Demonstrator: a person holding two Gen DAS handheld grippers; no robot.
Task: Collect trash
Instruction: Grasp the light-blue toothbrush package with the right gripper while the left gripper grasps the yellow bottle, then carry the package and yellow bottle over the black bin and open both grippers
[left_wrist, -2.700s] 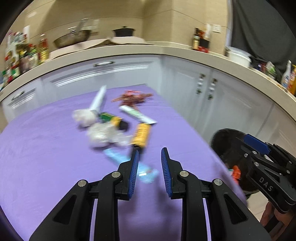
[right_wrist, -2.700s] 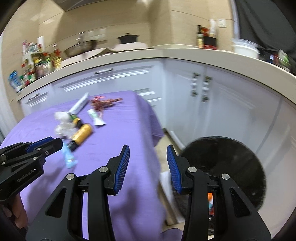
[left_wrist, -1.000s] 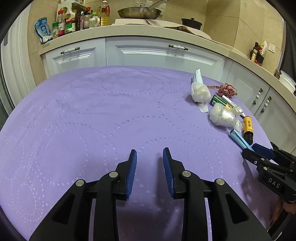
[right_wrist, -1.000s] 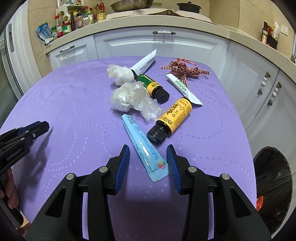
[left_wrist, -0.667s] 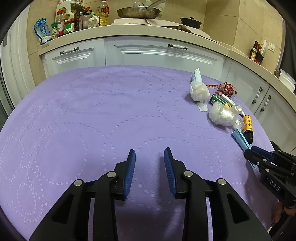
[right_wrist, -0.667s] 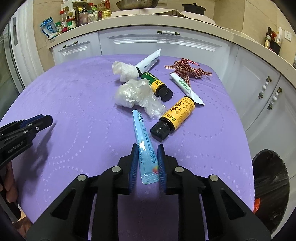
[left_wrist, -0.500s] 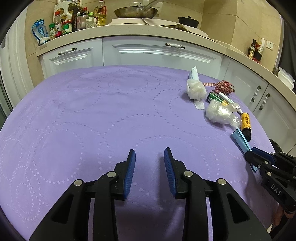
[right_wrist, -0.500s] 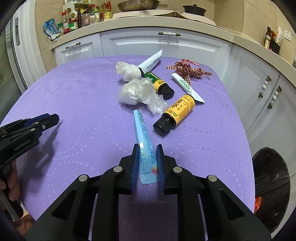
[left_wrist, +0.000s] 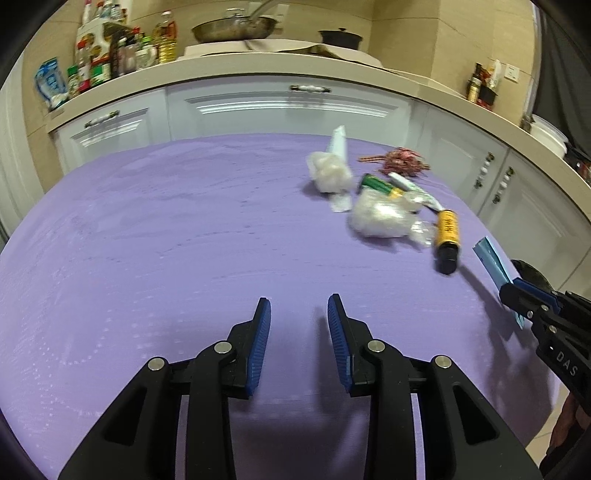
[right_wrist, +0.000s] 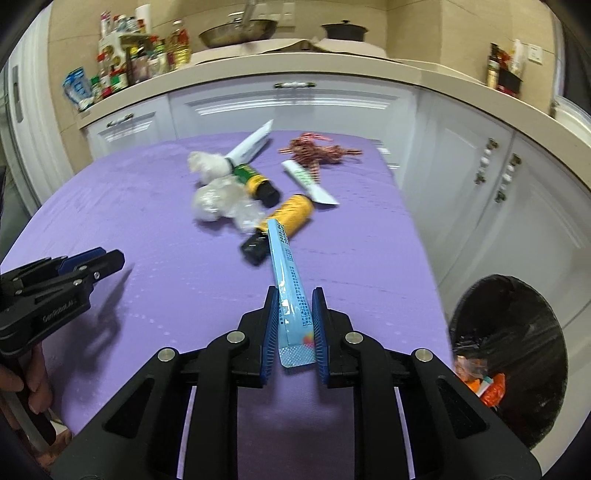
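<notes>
Blue sachet (right_wrist: 290, 291) pinched in right tool (right_wrist: 294, 325) above table (right_wrist: 147, 221)

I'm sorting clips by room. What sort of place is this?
A home kitchen, most likely: white cabinets under a counter holding a pan, pot and sauce bottles.

Matt purple cloth covers my tabletop (right_wrist: 110, 206); the blue sachet (right_wrist: 290, 280) looks like glossy plastic film; crumpled clear wrap (right_wrist: 218, 201), blurred, seems thin plastic.
</notes>
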